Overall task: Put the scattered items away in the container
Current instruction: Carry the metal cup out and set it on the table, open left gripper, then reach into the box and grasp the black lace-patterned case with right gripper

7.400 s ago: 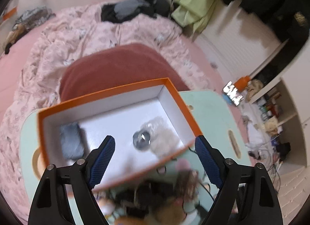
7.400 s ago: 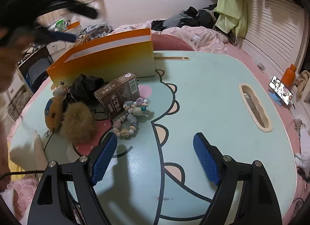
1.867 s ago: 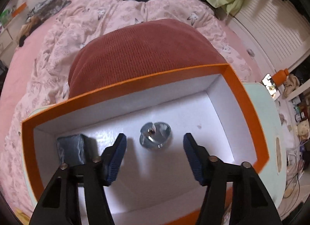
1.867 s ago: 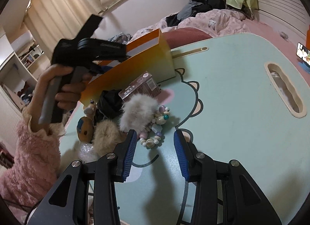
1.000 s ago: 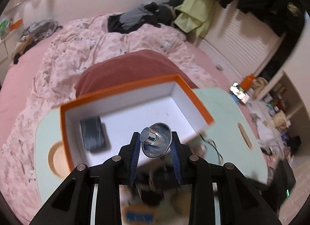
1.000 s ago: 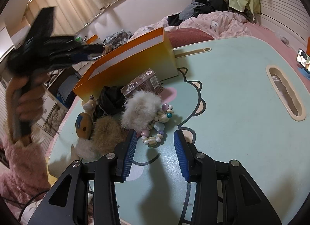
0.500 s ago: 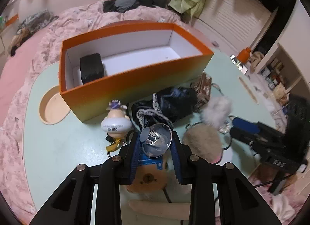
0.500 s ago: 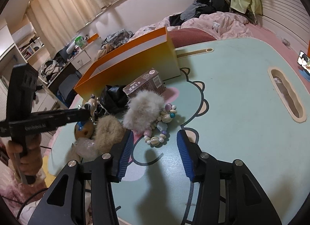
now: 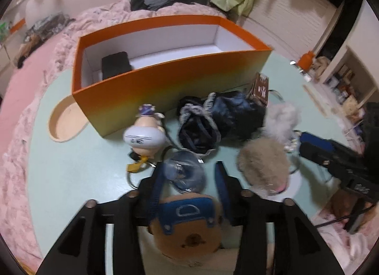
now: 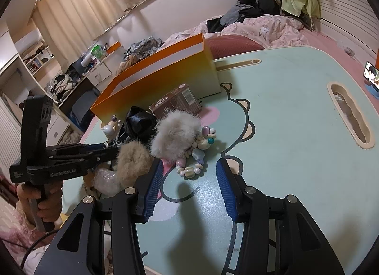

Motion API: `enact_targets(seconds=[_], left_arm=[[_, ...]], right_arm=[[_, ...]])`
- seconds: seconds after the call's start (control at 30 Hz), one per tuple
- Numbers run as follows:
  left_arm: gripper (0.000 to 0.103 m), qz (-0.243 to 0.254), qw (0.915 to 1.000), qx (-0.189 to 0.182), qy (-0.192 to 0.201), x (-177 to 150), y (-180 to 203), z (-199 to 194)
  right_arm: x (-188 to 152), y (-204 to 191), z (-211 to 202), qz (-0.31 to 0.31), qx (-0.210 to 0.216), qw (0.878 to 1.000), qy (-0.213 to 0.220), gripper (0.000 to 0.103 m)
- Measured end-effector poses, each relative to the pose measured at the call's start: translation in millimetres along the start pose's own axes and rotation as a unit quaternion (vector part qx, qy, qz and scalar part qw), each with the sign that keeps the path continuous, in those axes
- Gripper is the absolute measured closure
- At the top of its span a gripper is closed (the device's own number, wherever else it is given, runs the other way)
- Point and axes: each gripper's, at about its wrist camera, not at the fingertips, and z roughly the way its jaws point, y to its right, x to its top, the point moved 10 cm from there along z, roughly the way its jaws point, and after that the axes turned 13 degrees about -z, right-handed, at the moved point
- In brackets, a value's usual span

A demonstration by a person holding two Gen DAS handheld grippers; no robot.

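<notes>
Funnel [image 9: 184,172] between parted left fingers [image 9: 157,187], nearer left one.

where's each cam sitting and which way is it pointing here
Left wrist: rides the left claw, aimed steeply down at the orange box and the clutter before it; its own open fingers show.
Right wrist: rides the right claw, angled down across the table toward the bead bracelet; its open fingers show, plus a hand holding the left claw.
Shared: orange box, white pompom, tan pompom.
</notes>
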Motion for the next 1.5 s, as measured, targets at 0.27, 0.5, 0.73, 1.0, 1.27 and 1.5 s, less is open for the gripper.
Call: enact_targets(seconds=[0.27, 0.5, 0.73, 1.0, 1.27, 1.5], left_arm=[[0.023, -0.034, 0.9950, -0.074, 0.058, 23.6, 5.8, -61.5], [0.017, -0.100, 0.9866, -0.001, 0.129, 53.0, -61.2, -108.1], [0.017, -0.138, 0.9795, -0.018, 0.145, 59.2, -95.3, -118.6], [0.017, -0.155, 0.9749, -0.028, 0.157, 57.7, -105.9, -123.2], [0.017, -0.160, 0.9736, -0.035, 0.158, 57.2, -113.9, -120.5], [0.017, -0.165, 0.9744, -0.035, 0.148, 54.9, -117.9, -111.8]], right_arm=[[13.8, 3.2, -13.4, -0.008, -0.021, 0.999, 0.022, 0.055], [104.3, -56.6, -13.3, -0.084, 0.021, 0.996, 0.023, 0.055], [160.5, -110.9, 90.1, -0.075, 0.092, 0.982, -0.150, 0.055], [156.3, -112.0, 190.5, -0.091, 0.008, 0.963, -0.252, 0.055], [144.0, -105.9, 218.5, -0.063, -0.007, 0.952, -0.300, 0.055], [142.7, -93.4, 215.5, -0.106, -0.069, 0.946, -0.299, 0.061]])
